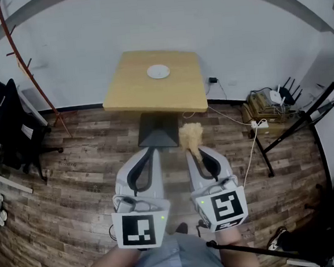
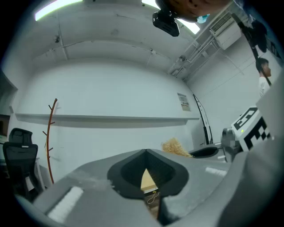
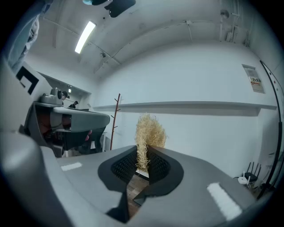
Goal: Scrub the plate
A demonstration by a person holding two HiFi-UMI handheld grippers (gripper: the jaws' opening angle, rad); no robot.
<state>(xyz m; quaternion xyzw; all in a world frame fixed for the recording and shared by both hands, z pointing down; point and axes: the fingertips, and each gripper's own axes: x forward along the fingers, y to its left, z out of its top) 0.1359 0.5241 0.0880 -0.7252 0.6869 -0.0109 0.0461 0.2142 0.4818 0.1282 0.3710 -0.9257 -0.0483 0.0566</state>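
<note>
A small white plate [image 1: 158, 72] lies on a square light-wood table [image 1: 134, 92] across the room, well beyond both grippers. My right gripper [image 1: 193, 151] is shut on a straw-coloured fibre scrubber [image 1: 191, 135], whose tuft sticks out past the tips. The right gripper view shows that scrubber [image 3: 150, 133] pinched at my right gripper [image 3: 144, 153]. My left gripper [image 1: 152, 151] is held beside it over the wood floor, shut with nothing in it. In the left gripper view the left gripper [image 2: 146, 153] has its tips together, and the scrubber [image 2: 176, 146] shows to the right.
A black office chair [image 1: 9, 123] and a reddish coat stand [image 1: 31, 72] are at the left wall. Cables, a power strip [image 1: 260, 124] and a box with a router [image 1: 269, 101] lie at the right, beside a black stand's legs [image 1: 294, 127]. A seated person's legs [image 1: 316, 239] are at the lower right.
</note>
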